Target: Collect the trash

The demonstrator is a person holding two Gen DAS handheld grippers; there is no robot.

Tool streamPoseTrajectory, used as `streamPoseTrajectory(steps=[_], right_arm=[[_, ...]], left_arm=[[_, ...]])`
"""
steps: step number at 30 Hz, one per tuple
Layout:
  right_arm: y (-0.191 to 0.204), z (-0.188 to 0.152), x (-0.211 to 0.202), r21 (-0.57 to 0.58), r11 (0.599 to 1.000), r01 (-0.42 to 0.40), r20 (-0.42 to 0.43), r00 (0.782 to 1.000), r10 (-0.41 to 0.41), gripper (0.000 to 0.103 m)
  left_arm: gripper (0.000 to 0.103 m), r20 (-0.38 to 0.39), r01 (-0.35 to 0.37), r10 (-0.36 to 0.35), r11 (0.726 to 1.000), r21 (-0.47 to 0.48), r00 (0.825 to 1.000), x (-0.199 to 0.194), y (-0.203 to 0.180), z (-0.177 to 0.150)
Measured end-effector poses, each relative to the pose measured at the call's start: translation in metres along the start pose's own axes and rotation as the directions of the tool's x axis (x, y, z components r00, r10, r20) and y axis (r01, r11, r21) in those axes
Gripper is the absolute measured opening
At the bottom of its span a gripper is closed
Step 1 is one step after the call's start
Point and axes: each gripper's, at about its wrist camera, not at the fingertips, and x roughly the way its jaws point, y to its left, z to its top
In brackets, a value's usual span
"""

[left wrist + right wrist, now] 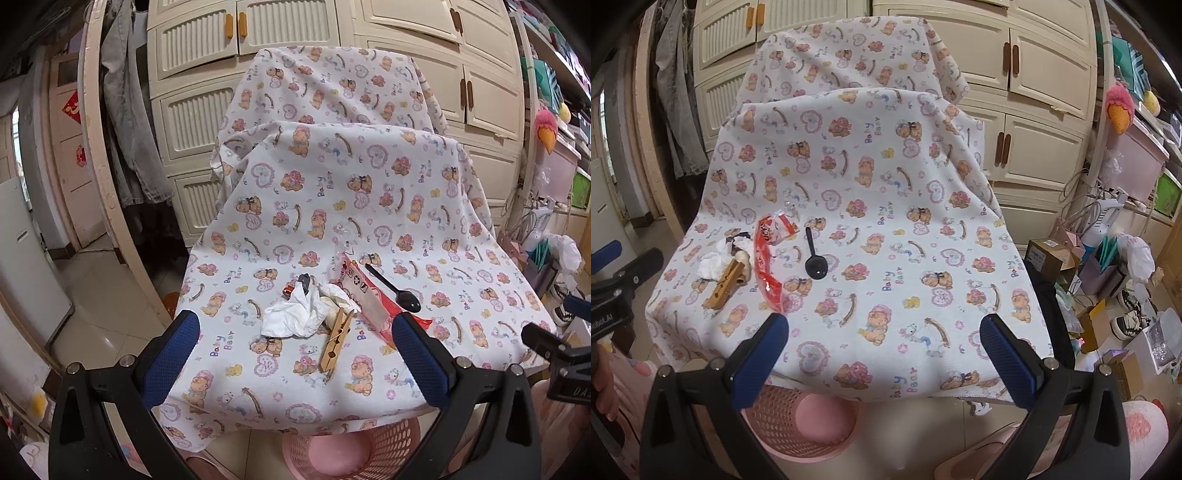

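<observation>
A pile of trash lies on the bear-print cloth [332, 206]: a crumpled white tissue [295, 314], a wooden clothespin [337, 341], a red and white wrapper [373, 299] and a black plastic spoon [397, 290]. The same pile shows in the right wrist view: tissue [713, 264], clothespin [726, 284], wrapper [770, 258], spoon [814, 260]. My left gripper [295, 343] is open and empty, hovering just short of the pile. My right gripper [884, 343] is open and empty, over the cloth's front edge, right of the pile. A pink mesh basket [388, 443] stands on the floor below the cloth's front edge.
The basket also shows in the right wrist view [783, 428]. Cream cabinets [258, 74] stand behind the covered chair. Boxes, bags and shoes [1108, 295] clutter the floor at right. Clothes [125, 129] hang at left.
</observation>
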Motion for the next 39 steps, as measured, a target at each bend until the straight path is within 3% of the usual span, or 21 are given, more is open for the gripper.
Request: streamPoseTrajectory(steps=[7, 12, 39], right_arm=[[0.0009, 0.0001, 0.0009, -0.001, 1.0, -0.022, -0.029, 0.999, 0.022, 0.103], [0.0021, -0.0004, 0.0001, -0.01, 1.0, -0.017, 0.002, 1.0, 0.017, 0.103], [0.004, -0.0007, 0.0055, 0.006, 0.998, -0.056, -0.054, 0.997, 0.056, 0.103]], left_arm=[[0.103, 0.011, -0.024, 0.023, 1.0, 0.013, 1.0, -0.0001, -0.0022, -0.0004], [0.103, 0.036, -0.037, 0.037, 0.999, 0.015, 0.999, -0.0033, -0.0024, 0.0], [0.103, 0.032, -0.021, 0.021, 1.0, 0.002, 0.999, -0.0044, 0.0008, 0.001]])
